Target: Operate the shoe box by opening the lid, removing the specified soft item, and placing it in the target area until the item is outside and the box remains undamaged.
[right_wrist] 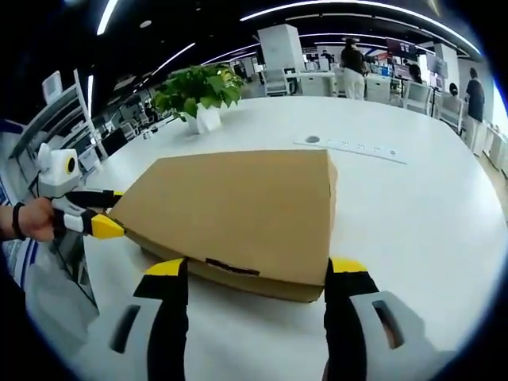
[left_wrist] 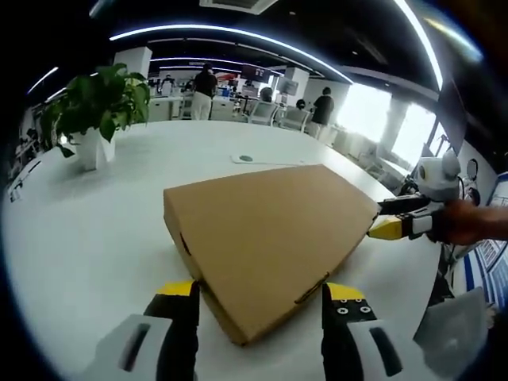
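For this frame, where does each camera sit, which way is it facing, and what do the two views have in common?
Left gripper view: rides the left gripper, looking over a corner of the closed shoe box toward the potted plant; the right gripper and a hand enter from the right.
Right gripper view: rides the right gripper, facing the box's long side; the left gripper and a hand enter from the left.
Shared: box, plant, white table.

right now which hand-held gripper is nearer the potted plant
Left, probably. The left hand-held gripper is at the box corner toward the potted plant; the right hand-held gripper at the other end.
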The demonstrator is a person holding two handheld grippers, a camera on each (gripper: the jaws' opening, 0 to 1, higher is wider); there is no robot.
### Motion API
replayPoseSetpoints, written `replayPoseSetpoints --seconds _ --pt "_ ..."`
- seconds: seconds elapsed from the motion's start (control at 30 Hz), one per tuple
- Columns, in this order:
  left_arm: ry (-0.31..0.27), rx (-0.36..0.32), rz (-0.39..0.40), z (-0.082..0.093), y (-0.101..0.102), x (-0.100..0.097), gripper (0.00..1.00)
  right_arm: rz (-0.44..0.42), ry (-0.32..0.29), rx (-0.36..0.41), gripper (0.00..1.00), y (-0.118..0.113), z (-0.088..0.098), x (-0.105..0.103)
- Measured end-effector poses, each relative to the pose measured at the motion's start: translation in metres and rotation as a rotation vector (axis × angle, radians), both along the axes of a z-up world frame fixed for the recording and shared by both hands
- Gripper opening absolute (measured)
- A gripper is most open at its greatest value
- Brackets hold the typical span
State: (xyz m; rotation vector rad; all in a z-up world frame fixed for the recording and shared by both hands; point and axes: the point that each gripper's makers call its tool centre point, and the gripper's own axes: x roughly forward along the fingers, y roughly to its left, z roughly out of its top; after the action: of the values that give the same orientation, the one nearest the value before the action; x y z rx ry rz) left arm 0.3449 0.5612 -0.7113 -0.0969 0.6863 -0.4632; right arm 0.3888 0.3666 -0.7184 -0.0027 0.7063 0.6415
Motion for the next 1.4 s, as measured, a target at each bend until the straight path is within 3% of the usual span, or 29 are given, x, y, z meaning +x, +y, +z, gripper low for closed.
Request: replayPoseSetpoints --seconds 0.63,1.4 --pt "0.001 0.034 0.015 -0.001 0.055 -0.034 0.59 0.055 -0.006 0.006 0.65 0.051 0.001 -0.025" --pt "-0.007 0.031 0.047 -0.001 0.070 -0.068 0.59 0.081 -0.013 0.016 0.64 0.069 -0.001 -0.052"
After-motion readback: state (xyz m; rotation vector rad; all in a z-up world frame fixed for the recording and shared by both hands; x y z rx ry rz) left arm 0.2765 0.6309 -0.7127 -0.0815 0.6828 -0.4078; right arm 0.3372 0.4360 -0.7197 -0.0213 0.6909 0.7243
